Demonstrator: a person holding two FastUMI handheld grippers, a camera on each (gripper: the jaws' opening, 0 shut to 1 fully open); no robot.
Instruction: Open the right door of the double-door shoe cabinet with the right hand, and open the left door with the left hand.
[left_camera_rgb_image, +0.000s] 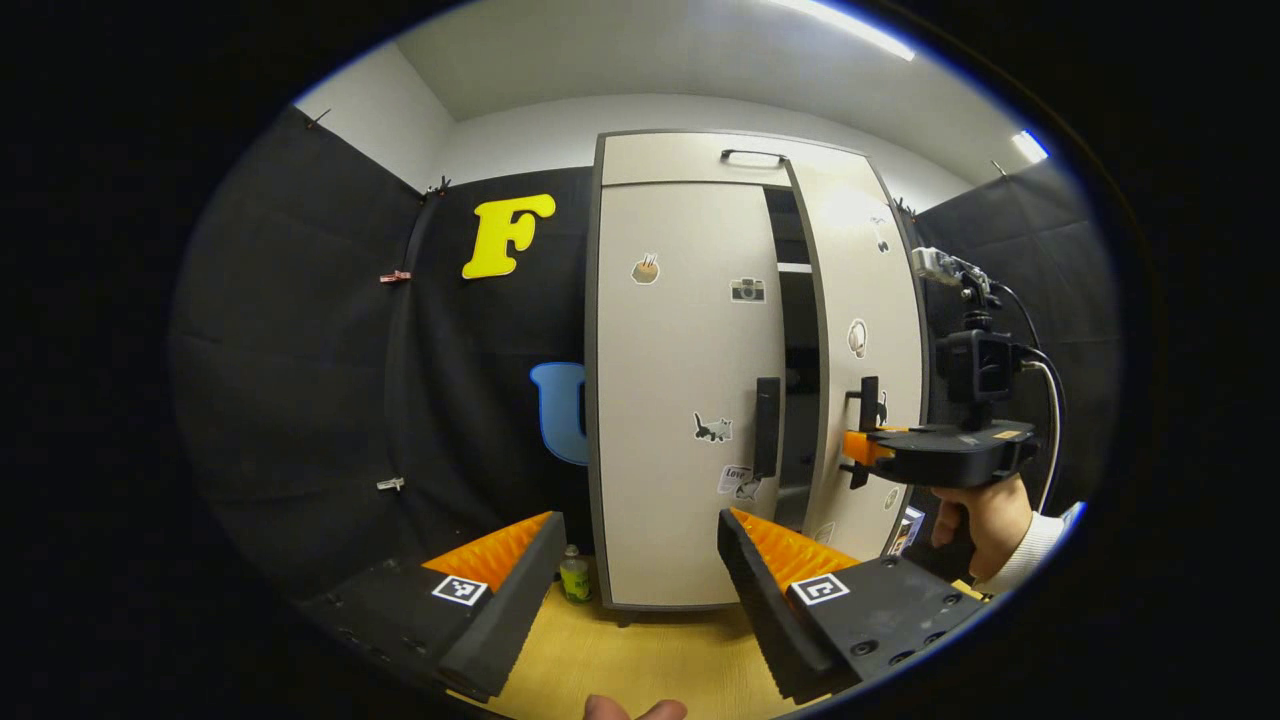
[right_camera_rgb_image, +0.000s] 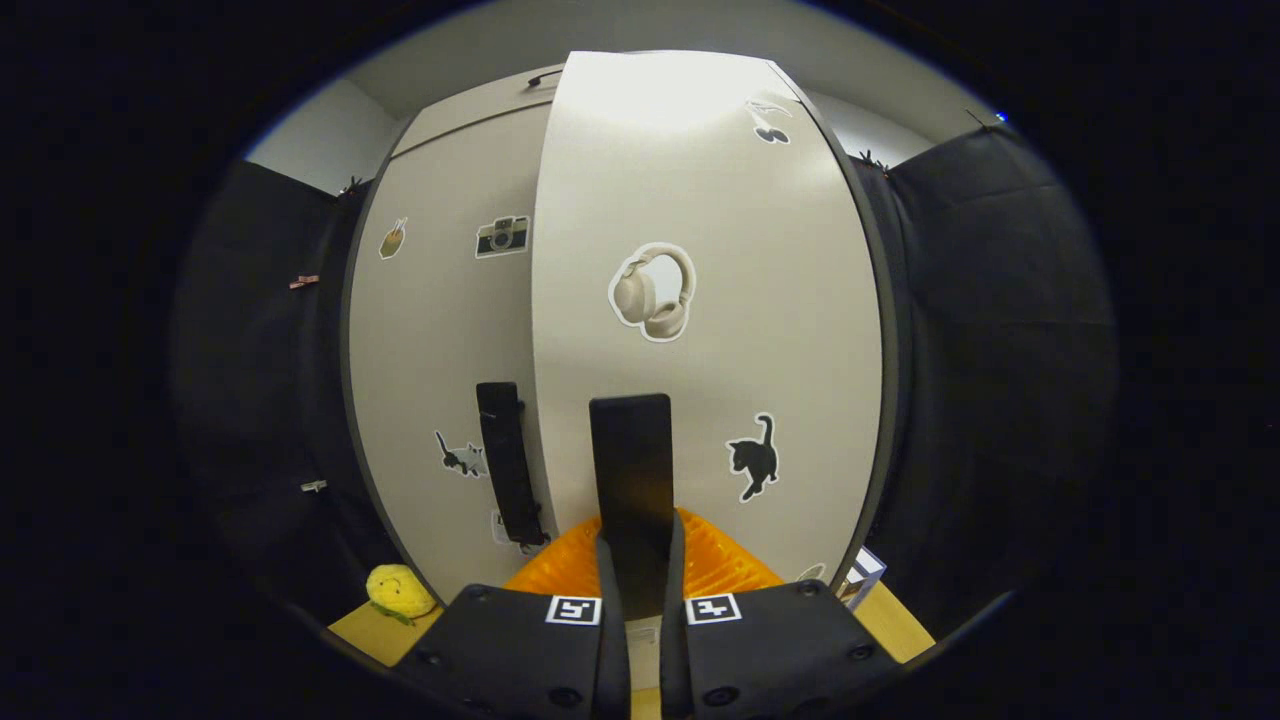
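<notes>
Against the far black wall stands the shoe cabinet (left_camera_rgb_image: 690, 160), pale, with stickers on both doors. Its right door (left_camera_rgb_image: 865, 300) is swung partly out, a dark gap showing between it and the left door (left_camera_rgb_image: 680, 400), which sits flush and closed. At the right, a hand (left_camera_rgb_image: 985, 520) holds the right claw (right_camera_rgb_image: 636, 560), whose fingers are pressed together on the right door's handle (right_camera_rgb_image: 630, 470). Nearer, the left claw (left_camera_rgb_image: 640, 560) hangs wide apart and holds nothing, well short of the left door's handle (left_camera_rgb_image: 767, 427). On the wooden floor (left_camera_rgb_image: 640, 650) by the cabinet's left foot stands a small green bottle (left_camera_rgb_image: 574, 577).
</notes>
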